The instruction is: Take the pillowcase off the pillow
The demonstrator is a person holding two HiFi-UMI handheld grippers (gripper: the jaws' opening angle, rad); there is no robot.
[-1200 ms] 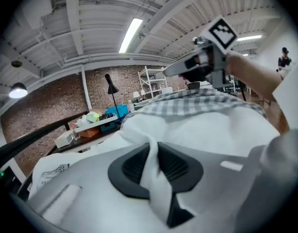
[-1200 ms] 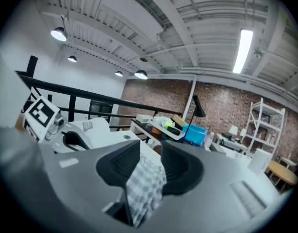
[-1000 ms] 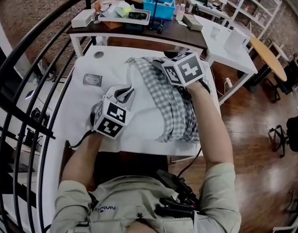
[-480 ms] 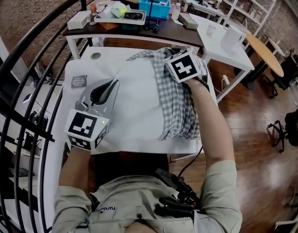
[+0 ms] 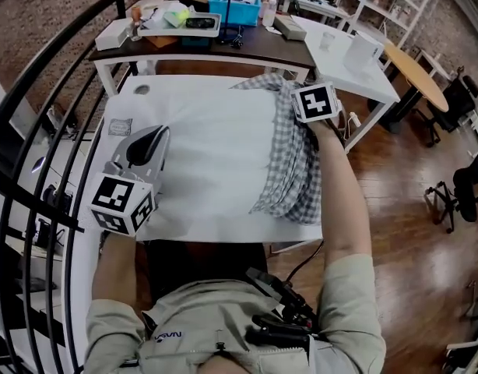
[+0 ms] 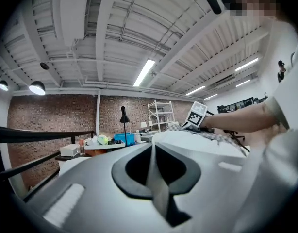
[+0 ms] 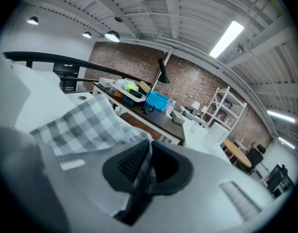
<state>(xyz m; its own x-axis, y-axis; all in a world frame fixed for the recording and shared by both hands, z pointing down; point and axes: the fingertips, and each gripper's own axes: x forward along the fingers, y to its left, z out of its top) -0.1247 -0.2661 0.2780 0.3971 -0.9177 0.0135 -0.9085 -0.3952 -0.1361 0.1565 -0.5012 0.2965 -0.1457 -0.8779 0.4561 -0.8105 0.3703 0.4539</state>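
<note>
In the head view a white pillow (image 5: 212, 158) lies across the white table (image 5: 126, 104). The grey-checked pillowcase (image 5: 295, 170) is bunched along the pillow's right end and hangs over the table's right edge. My left gripper (image 5: 155, 136) is at the pillow's left edge, shut on a strip of white pillow fabric (image 6: 158, 191). My right gripper (image 5: 295, 98) is at the far right corner. Its jaws have just closed and are shut on a fold of the checked pillowcase (image 7: 141, 176). More pillowcase (image 7: 83, 123) trails to the left in the right gripper view.
Behind the table stands a dark desk (image 5: 247, 49) with a blue bin (image 5: 240, 6) and boxes. A white table (image 5: 356, 65) is at the back right. A black railing (image 5: 36, 115) curves along the left. A small card (image 5: 120, 126) lies near the table's left edge.
The right gripper shut on the checked pillowcase and drew it rightward, baring most of the white pillow. The left gripper moved left and toward me with the pillow's edge.
</note>
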